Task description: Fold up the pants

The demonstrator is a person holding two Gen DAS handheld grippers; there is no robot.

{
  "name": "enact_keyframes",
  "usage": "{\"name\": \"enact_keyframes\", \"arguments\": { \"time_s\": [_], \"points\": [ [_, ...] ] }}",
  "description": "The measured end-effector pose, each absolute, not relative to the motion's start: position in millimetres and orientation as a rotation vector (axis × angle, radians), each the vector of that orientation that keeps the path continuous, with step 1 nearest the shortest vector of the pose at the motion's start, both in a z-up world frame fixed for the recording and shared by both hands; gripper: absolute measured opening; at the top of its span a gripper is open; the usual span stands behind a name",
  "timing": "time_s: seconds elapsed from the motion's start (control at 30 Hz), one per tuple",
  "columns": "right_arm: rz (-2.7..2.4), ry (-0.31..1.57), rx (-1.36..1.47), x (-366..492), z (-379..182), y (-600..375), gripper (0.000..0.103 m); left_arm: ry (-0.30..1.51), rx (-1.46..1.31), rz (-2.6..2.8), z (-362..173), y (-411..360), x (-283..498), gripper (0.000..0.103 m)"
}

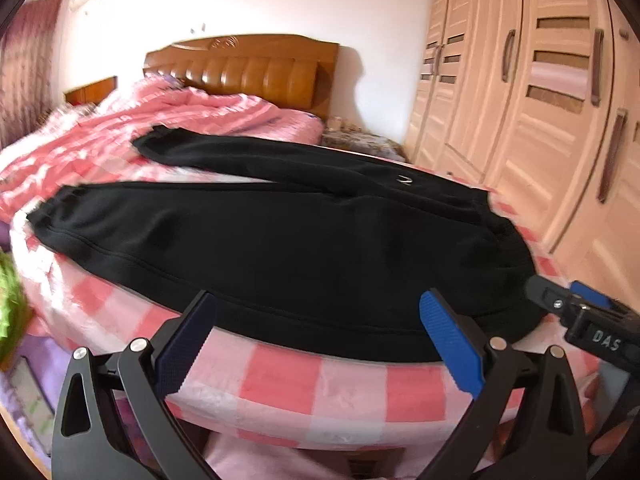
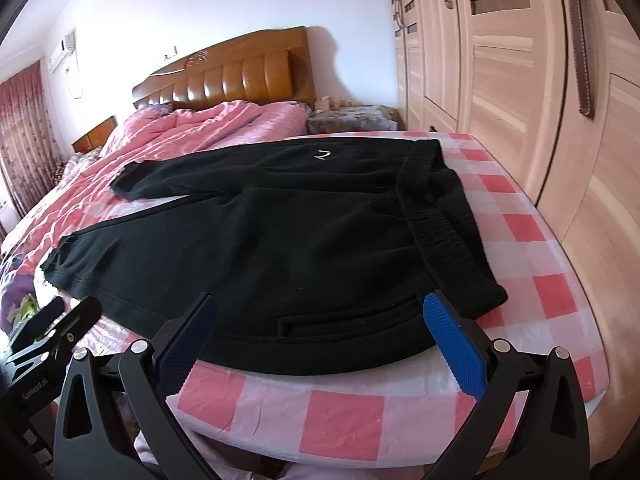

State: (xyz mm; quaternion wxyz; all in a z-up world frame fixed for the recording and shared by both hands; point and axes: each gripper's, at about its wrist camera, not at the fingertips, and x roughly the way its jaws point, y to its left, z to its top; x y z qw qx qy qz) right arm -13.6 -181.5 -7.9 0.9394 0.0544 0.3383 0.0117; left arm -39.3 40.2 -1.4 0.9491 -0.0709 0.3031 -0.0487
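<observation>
Left wrist view first: the left hand-held gripper (image 1: pixel 316 310) has its blue-padded fingers (image 1: pixel 450 340) spread wide, holding nothing, poised at the near edge of the bed (image 1: pixel 280 392), which wears a pink-and-white checked sheet. Just beyond the fingertips lie the black sweatpants (image 1: pixel 280 240), spread flat across the foot of the bed with the waistband to the right and both legs running left, the two cuffs apart. At the right edge, the right hand-held gripper (image 1: pixel 576 308) sits beside the waistband corner. In the right wrist view, the right hand-held gripper (image 2: pixel 320 312) is likewise spread and empty, its tips at the sweatpants' (image 2: pixel 260 240) near hem, by a pocket slit (image 2: pixel 348 318). A small white logo (image 2: pixel 322 155) marks the far hip. Farther back, a rumpled pink quilt (image 2: pixel 180 136) covers the bed up to a wooden headboard (image 2: pixel 240 76); a pale wardrobe (image 2: pixel 520 80) lines the right wall.
</observation>
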Motion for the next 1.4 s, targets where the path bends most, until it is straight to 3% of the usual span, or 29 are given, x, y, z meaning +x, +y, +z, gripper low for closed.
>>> {"name": "enact_keyframes", "arguments": {
  "time_s": [0.37, 0.63, 0.7, 0.83, 1.07, 1.17, 1.23, 1.27, 1.37, 1.4],
  "points": [
    [0.084, 0.701, 0.060, 40.0, 6.9, -191.8, 0.099, 0.649, -0.065, -0.061, 0.4, 41.1, -7.1, 0.102],
    [0.270, 0.667, -0.153, 142.4, 19.1, -201.4, 0.099, 0.609, 0.105, -0.119, 26.7, 48.3, 96.6, 0.102],
    [0.290, 0.754, -0.255, 185.8, 8.1, -203.9, 0.099, 0.603, 0.094, -0.132, 37.3, 58.3, 137.2, 0.102],
    [0.351, 0.880, -0.152, 279.0, -3.4, -235.6, 0.099, 0.717, 0.038, -0.128, 43.0, 79.3, 242.9, 0.102],
    [0.320, 1.005, -0.082, 430.9, -42.9, -276.2, 0.099, 1.068, -0.039, -0.132, -5.9, 83.6, 427.8, 0.101],
    [0.409, 1.035, -0.105, 457.3, -55.7, -281.2, 0.099, 1.175, -0.119, -0.125, -30.5, 85.9, 477.5, 0.092],
    [0.452, 1.050, -0.141, 463.8, -61.2, -279.2, 0.090, 1.240, -0.205, -0.111, -43.6, 92.2, 501.3, 0.080],
    [0.471, 1.073, -0.161, 466.0, -65.4, -277.8, 0.087, 1.257, -0.241, -0.113, -48.1, 93.8, 511.8, 0.068],
    [0.554, 1.067, -0.165, 466.3, -65.8, -276.1, 0.072, 1.262, -0.275, -0.101, -50.5, 94.2, 522.8, 0.066],
    [0.587, 1.064, -0.158, 463.9, -65.3, -275.6, 0.060, 1.262, -0.294, -0.089, -49.5, 95.4, 526.7, 0.066]
  ]
}}
